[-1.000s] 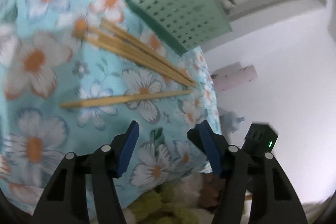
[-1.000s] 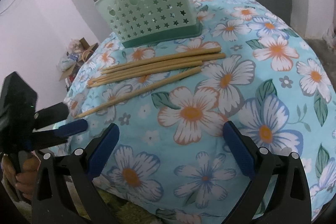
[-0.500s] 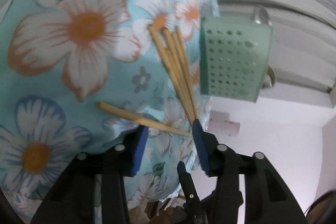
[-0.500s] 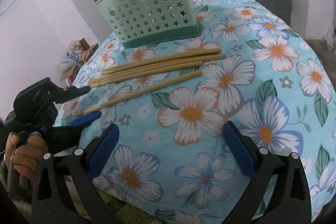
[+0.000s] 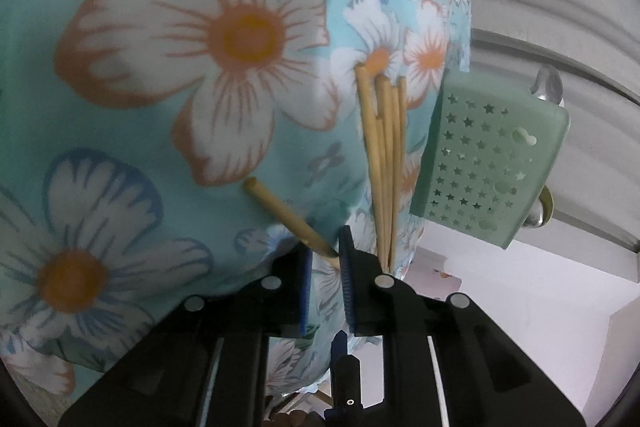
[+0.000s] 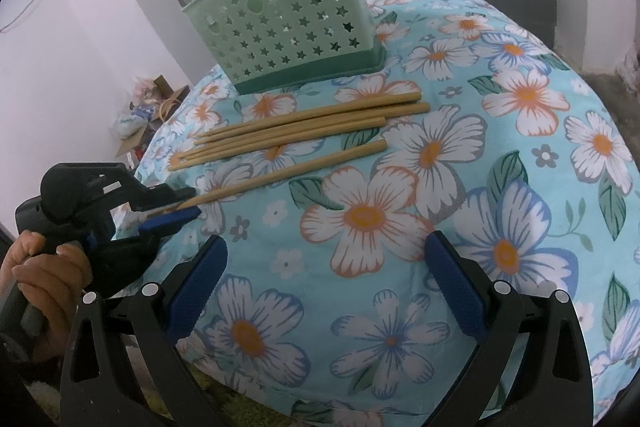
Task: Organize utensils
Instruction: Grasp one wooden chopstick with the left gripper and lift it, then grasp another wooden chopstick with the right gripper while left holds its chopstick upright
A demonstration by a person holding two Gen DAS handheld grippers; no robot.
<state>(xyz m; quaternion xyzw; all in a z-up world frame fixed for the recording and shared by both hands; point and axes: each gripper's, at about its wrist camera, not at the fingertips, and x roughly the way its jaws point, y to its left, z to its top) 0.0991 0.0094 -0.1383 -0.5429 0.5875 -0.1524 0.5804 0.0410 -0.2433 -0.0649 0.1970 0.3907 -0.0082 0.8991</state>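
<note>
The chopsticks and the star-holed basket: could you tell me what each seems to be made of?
Chopsticks: likely bamboo or light wood, matt tan, uncoated-looking, round and tapered. Basket: moulded plastic, pale green, smooth with a slight sheen; its walls are punched with star cut-outs and its base is darker green.

Since a second ago the left gripper [image 5: 325, 254] has rolled over and dropped to the table edge at the left of the right-wrist view. Its jaws have just been closing, from wide apart to nearly together, and now pinch the thin end of the single chopstick [image 6: 288, 171]. That chopstick's tip now sits between the blue pads [image 5: 346, 283], lower centre of the left-wrist view.
</note>
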